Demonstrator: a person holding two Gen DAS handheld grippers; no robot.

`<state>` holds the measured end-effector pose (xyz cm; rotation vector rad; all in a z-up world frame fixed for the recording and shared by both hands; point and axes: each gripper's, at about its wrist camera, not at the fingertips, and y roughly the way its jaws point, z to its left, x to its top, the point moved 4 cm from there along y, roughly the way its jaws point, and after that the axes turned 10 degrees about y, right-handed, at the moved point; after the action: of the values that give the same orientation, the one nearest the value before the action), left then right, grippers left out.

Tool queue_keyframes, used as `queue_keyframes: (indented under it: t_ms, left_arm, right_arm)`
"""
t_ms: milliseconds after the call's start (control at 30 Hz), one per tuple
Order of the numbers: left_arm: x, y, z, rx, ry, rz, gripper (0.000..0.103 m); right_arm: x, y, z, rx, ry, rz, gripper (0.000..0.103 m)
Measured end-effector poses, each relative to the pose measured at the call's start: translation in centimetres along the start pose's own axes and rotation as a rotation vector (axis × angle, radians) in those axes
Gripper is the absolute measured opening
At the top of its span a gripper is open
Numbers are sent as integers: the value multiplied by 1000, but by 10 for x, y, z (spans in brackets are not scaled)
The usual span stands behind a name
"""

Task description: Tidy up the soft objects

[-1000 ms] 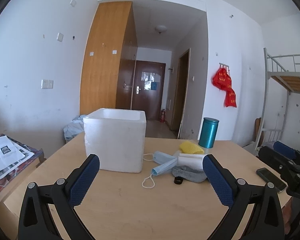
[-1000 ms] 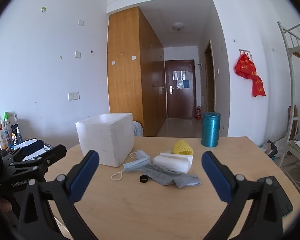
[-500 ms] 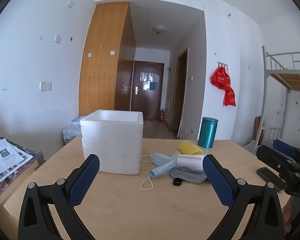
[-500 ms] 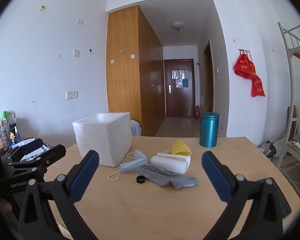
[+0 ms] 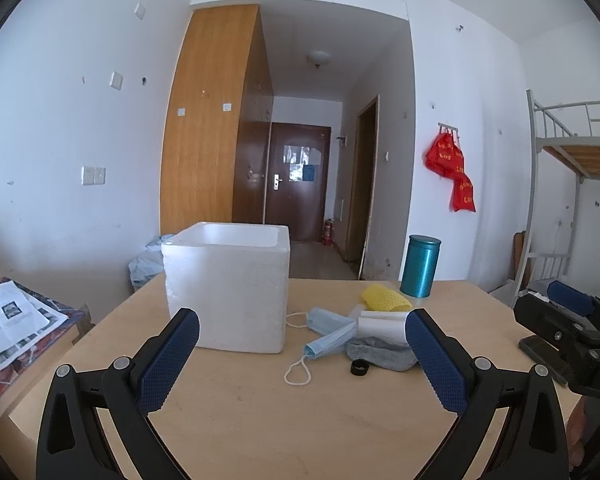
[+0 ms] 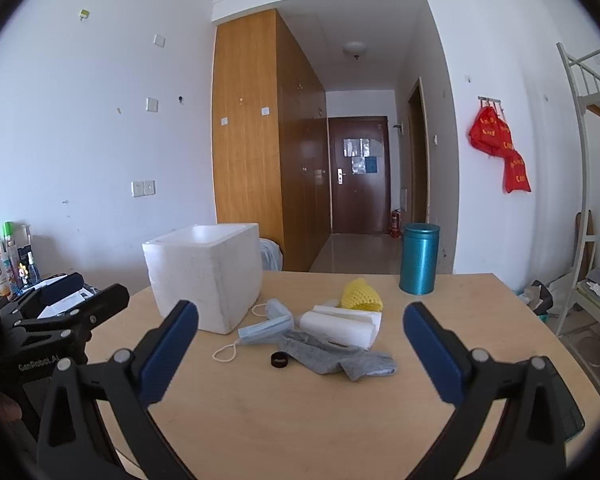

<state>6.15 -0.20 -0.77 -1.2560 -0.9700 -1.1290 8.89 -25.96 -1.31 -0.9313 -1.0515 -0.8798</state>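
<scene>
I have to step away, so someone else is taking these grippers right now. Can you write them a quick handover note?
Left gripper: open, empty, above the near table.
Right gripper: open, empty, likewise.
Foam box stands on the table's left; its inside is not visible.
Beside it in a pile: masks, grey sock, white roll, yellow net. A black ring lies in front.
Nothing is gripped yet; the whole pile is left, presumably for the box.

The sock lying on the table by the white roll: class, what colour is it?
The sock is grey, plain with no pattern; the right wrist view shows it best.
</scene>
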Motion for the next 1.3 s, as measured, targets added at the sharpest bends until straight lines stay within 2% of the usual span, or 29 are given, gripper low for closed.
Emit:
queue_keyframes:
  t_ms: [300,533,933,1300]
  left_arm:
    - [3,10,-6,-11,9,9,103]
    - [7,34,-10,-41,18,45,103]
    - [11,81,-20,-91,17,145,103]
    - [10,123,-28,-138,13,236,103]
  right_arm:
    - [1,9,-4,-8,-1,12,103]
    - [4,28,-15,-26,12,50,103]
    - [16,61,-33,-56,16,114,103]
    - [19,89,-49,-55,-5,207,103]
